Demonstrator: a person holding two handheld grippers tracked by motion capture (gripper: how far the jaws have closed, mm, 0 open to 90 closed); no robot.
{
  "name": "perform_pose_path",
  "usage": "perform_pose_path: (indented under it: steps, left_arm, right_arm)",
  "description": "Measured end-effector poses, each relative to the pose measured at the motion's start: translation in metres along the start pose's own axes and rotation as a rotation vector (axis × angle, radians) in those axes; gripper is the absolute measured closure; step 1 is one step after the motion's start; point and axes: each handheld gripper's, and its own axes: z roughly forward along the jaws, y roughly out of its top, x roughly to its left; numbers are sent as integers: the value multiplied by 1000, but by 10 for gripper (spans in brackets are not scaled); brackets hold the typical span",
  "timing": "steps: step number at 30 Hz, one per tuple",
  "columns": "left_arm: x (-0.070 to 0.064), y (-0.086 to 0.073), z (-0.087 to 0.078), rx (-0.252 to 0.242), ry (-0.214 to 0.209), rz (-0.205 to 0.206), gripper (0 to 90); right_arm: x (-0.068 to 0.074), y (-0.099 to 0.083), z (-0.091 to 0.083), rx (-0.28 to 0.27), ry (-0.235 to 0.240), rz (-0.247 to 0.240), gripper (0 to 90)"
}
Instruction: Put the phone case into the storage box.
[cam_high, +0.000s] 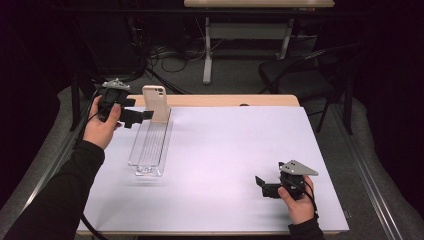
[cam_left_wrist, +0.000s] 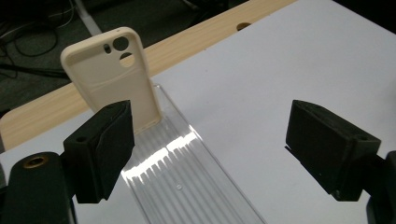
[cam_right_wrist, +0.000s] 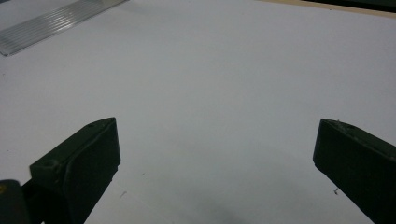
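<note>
Left tongs (cam_high: 145, 115) sit at upper left of the high view, jaws spread wide, holding nothing, right beside the cream phone case (cam_high: 155, 103). The case stands upright in the far end of a clear ribbed rack (cam_high: 149, 145), which lies on the white sheet covering the tabletop (cam_high: 230, 150). In the left gripper view the phone case (cam_left_wrist: 114, 77) is at upper left of the frame, its lower edge down in the rack (cam_left_wrist: 196, 182), camera cutout at the top, open inner side toward the camera; it sits just beyond the left jaw and is not between the jaws, no contact visible. Long axis of the case runs vertical, with a slight lean away from the tongs; the rack's long axis runs near-to-far in the high view. Right tongs (cam_high: 261, 186) rest at lower right of the high view, well apart from the rack, jaws wide and empty; in the right gripper view they (cam_right_wrist: 215, 163) look over bare white sheet, a corner of the rack (cam_right_wrist: 51, 23) at upper left. Judged step: either the case has just been slotted or it is about to be grasped; the frames do not settle which. If grasping, the next move calls for shifting the left tongs sideways so the case falls between the jaws, then closing on its flat faces, lifting straight up along its long axis.
</note>
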Motion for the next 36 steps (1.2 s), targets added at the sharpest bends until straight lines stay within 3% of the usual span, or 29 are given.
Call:
perform_pose_path:
  steps: [19, 23, 29, 36]
  left_arm:
    - [-19, -26, 11, 15, -60, 6, 158]
    - [-30, -29, 12, 14, -77, -3, 158]
    - [-51, -37, 12, 14, -114, 34, 158]
    - [-68, -51, 10, 11, -123, 70, 158]
  right_arm:
    - [2, 0, 3, 11, 4, -31, 2]
    - [2, 0, 3, 11, 2, -22, 2]
    - [3, 0, 2, 7, 2, -22, 2]
    - [3, 12, -8, -23, 3, -8, 2]
